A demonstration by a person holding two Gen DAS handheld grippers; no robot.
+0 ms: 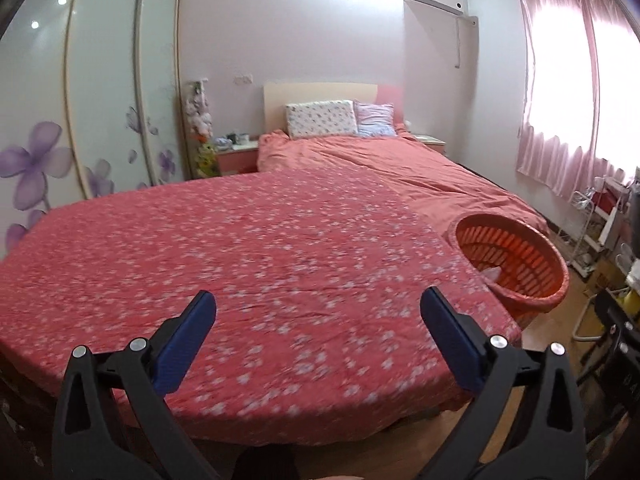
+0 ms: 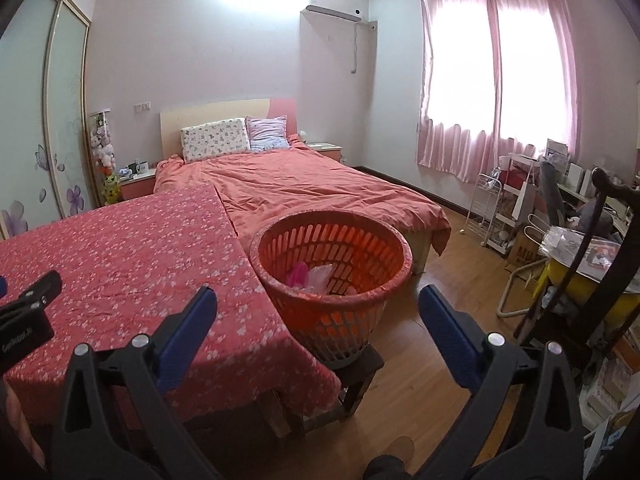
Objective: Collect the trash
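While both hand-held grippers [image 1: 318, 312] [image 2: 318, 312] gape empty, trash [image 2: 310, 276] fills the basket [image 2: 384, 292].

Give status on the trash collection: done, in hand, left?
Done: pink and white trash lies in the orange basket. In hand: nothing; left gripper and right gripper are open, fingers empty. Left: no trash visible on the floral tablecloth.
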